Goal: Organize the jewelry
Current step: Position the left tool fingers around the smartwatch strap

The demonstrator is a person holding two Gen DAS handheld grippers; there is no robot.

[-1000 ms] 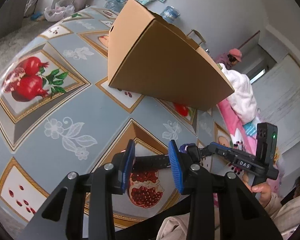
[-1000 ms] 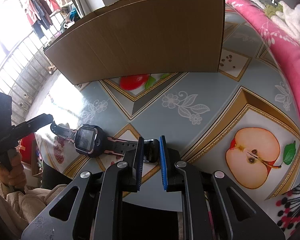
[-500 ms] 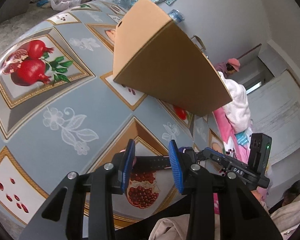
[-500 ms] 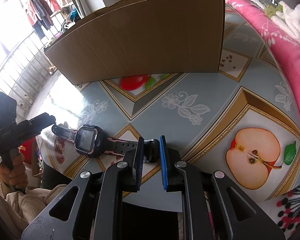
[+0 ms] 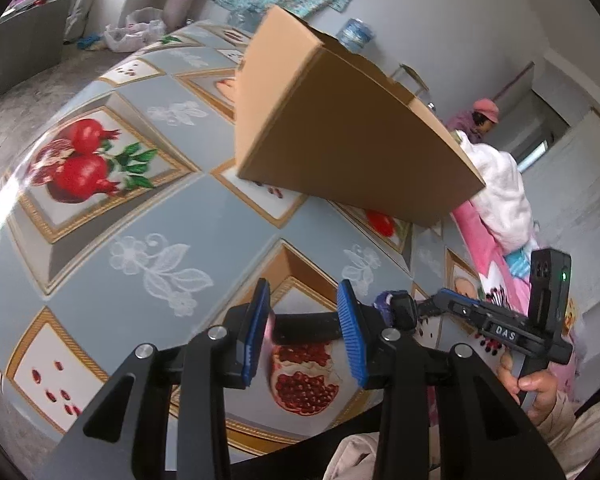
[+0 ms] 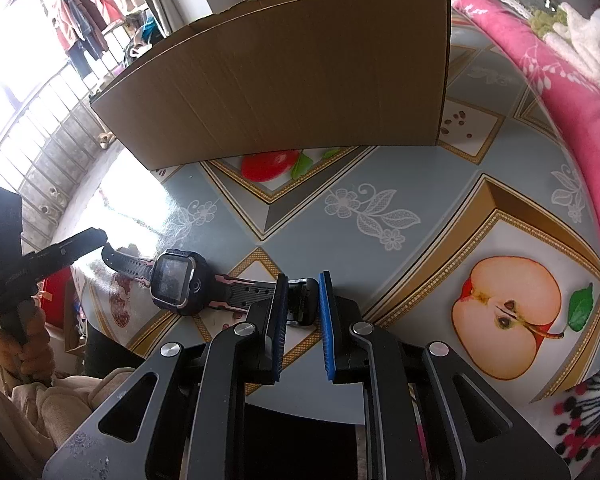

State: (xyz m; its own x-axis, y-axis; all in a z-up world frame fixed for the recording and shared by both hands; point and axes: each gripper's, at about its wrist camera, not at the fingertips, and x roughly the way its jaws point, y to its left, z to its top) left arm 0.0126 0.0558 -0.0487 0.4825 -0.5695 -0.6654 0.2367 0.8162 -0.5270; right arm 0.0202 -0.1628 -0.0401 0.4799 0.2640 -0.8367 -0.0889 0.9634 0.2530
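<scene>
A smartwatch [image 6: 178, 282] lies stretched before the cardboard box [image 6: 292, 80]. Right gripper [image 6: 303, 312] clamps its buckle end; left gripper [image 5: 304, 330] clamps the opposite strap. Diverging pulls might slip one end.

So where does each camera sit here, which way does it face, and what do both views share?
Left wrist: on the left tongs, facing across the table past the box; the right hand shows.
Right wrist: on the right tongs, facing the box; the left hand shows.
Shared: watch, box, table, each other's tongs.
</scene>
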